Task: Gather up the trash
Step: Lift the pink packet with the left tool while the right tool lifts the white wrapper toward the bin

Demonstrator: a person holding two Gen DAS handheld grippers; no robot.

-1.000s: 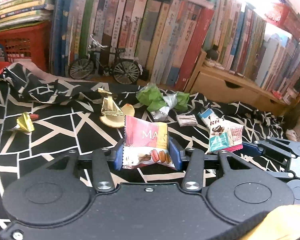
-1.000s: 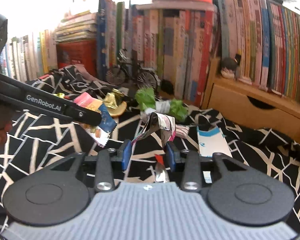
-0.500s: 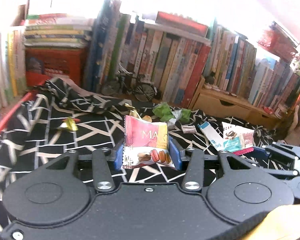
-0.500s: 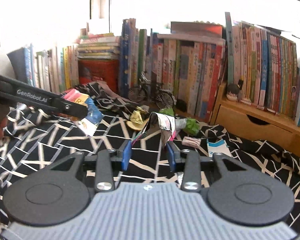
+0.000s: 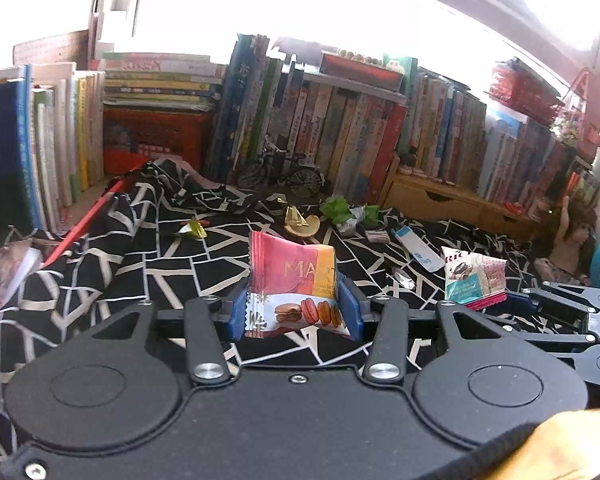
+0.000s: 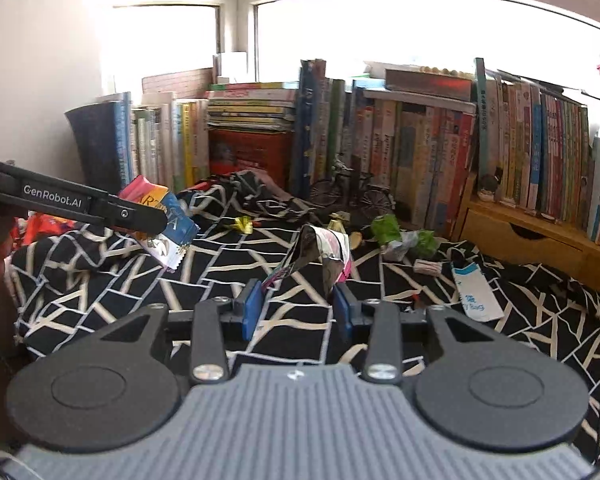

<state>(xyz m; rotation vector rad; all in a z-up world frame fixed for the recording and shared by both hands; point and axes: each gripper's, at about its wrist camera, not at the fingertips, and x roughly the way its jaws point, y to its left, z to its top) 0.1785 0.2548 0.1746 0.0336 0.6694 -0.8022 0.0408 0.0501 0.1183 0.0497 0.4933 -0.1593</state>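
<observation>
The left tongs (image 5: 296, 312) clamp a pink macaron wrapper (image 5: 294, 288) above the black patterned cloth (image 5: 140, 256). The right tongs (image 6: 298, 306) grip a crumpled teal wrapper (image 6: 320, 252), narrowly parted. More trash lies near the books (image 5: 340, 136).

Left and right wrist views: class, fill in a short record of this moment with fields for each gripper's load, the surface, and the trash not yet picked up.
left gripper: jaws shut on macaron wrapper
right gripper: jaws shut on crumpled wrapper
surface: black patterned cloth
trash lying: green wrapper; gold foil; blue-white packet
</observation>
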